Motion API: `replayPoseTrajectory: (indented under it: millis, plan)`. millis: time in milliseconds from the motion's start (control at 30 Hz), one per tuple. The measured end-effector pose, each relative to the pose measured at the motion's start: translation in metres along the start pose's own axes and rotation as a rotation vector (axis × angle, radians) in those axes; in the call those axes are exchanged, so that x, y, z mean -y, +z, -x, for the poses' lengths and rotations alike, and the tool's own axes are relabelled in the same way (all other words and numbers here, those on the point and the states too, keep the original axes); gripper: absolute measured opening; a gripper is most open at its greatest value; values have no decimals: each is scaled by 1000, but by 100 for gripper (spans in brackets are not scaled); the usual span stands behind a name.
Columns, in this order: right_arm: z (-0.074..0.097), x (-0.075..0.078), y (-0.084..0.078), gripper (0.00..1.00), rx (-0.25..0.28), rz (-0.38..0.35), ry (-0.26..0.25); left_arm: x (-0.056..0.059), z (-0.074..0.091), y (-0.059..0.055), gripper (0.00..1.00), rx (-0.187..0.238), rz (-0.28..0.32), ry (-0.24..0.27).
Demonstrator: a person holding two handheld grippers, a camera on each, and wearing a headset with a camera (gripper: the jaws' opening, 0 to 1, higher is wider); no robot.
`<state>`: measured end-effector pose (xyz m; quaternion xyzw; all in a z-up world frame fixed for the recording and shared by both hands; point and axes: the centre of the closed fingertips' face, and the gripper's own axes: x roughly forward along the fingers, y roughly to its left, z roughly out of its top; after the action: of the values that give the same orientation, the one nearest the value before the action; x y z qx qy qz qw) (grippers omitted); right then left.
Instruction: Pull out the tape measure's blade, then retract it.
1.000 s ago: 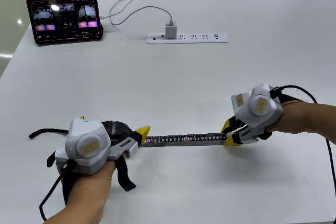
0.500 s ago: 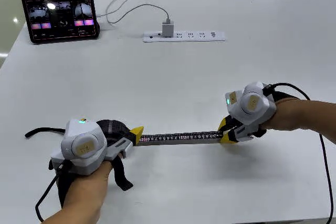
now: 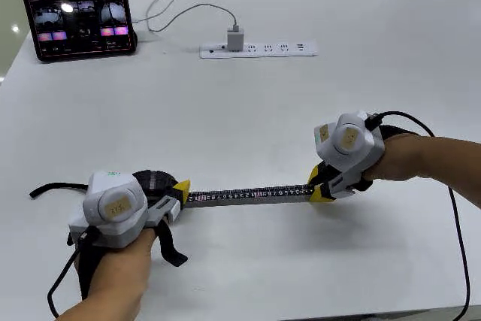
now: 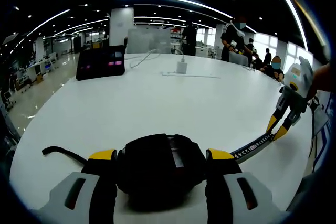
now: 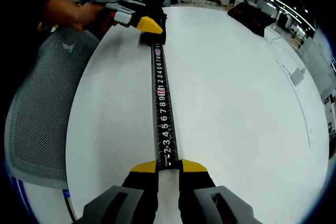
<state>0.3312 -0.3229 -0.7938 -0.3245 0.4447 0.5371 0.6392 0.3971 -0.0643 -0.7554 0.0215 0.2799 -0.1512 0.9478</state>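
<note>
A black tape measure case [image 4: 160,163] lies on the white table, and my left gripper [image 3: 169,193] is shut on it, yellow tips on either side. Its dark blade [image 3: 248,194] with white numbers runs flat along the table to the right. My right gripper [image 3: 314,186] is shut on the blade's end. In the right gripper view the blade [image 5: 161,108] stretches from my yellow fingertips [image 5: 143,167] away to the case [image 5: 153,34] in the left gripper [image 5: 136,22]. In the left gripper view the right gripper [image 4: 280,128] shows at the far right, at the blade's end [image 4: 254,145].
A tablet [image 3: 79,23] stands at the back left of the white table [image 3: 248,118]. A white power strip [image 3: 259,49] with a charger and cable lies at the back centre. A black strap [image 3: 52,188] trails left of the case. A grey mesh chair [image 5: 39,119] stands beside the table.
The whole head view has shifted with the camera. The stretch of blade between the two grippers looks much the same length.
</note>
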Motion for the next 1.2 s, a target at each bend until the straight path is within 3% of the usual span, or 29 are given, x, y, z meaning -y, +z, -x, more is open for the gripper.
replayPoseTrajectory:
  millis: [467, 567, 1200]
  plan:
    - [-2, 0, 1, 8, 10, -4, 8, 0, 1, -1, 61, -22, -6, -5]
    - [-2, 1, 1, 8, 12, -53, 6, 0, 1, -1, 61, -27, -5, -10]
    - [-3, -1, 6, 9, -35, -23, -11, 1, 0, -2, 61, -31, -19, -11]
